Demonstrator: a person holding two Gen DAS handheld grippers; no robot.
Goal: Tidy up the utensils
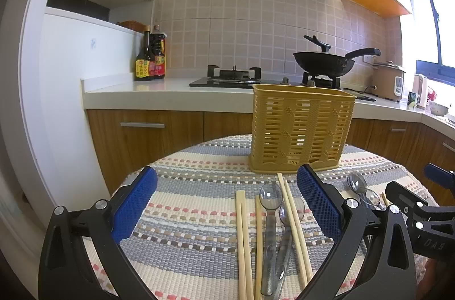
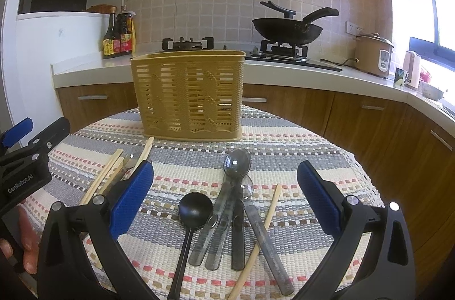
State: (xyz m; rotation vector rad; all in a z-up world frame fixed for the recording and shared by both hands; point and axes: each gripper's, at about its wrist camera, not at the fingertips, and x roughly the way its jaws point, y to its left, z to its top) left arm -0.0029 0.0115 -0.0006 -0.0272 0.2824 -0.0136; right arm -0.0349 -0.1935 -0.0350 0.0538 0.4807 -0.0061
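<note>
both grippers, left gripper (image 1: 226, 203) and right gripper (image 2: 224, 196), gape empty over chopsticks (image 1: 244, 243) and spoons (image 2: 224, 217); light, stiff, likely slippery, best pinched mid-handle.

The woven cloth (image 2: 284, 158) over the worktop looks coarse and matt, ribbed in stripes. The basket (image 2: 187, 98) is matt yellow plastic, slotted like lattice. The chopsticks (image 1: 244, 243) are pale bare wood, unvarnished. The clear spoons (image 2: 237, 162) look like smoky glossy plastic; the ladle (image 2: 195, 209) is smooth black with a slight sheen. Each claw's pads (image 1: 318, 203) are blue, finely textured rubber on matt black plastic.
</note>
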